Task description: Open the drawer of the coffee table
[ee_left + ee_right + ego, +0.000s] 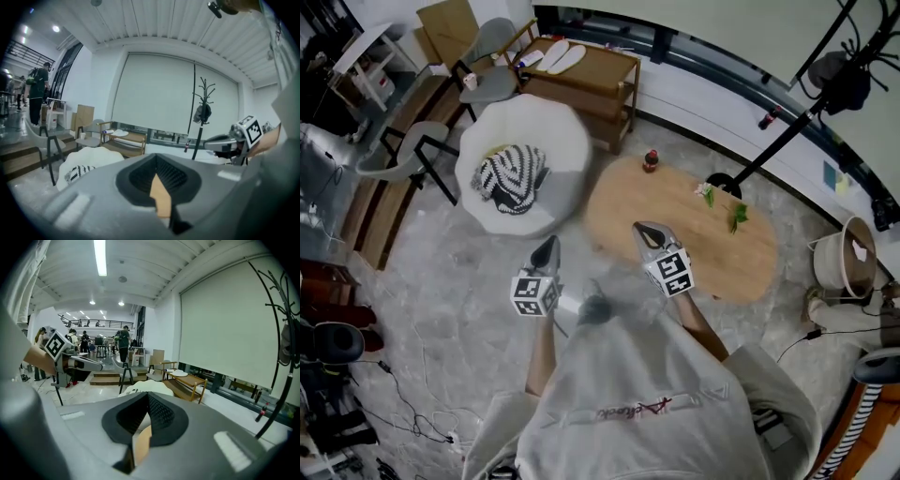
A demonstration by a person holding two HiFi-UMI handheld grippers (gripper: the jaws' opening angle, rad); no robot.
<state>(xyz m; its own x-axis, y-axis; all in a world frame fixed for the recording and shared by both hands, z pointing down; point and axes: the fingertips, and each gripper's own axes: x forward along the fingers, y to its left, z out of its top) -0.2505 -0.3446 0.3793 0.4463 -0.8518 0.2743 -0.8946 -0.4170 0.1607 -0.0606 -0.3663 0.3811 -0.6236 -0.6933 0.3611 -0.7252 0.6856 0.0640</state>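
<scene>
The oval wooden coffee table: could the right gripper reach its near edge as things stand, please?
Probably yes. The right gripper, jaws shut and empty, hangs over the near edge of the oval wooden coffee table with nothing between them. No drawer front shows from above.

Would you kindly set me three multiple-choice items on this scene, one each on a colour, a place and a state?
1. What colour is the coffee table? A black; B white; C light wood.
2. Where does the striped cushion lie? A on the coffee table; B on the white armchair; C on the floor.
3. How do the left gripper and right gripper stand? A both shut, empty; B both open; C one open, one shut.
Answers: 1 C, the head view shows pale wood. 2 B, it sits in the armchair's seat. 3 A, each gripper view shows jaws together with nothing between.
</scene>
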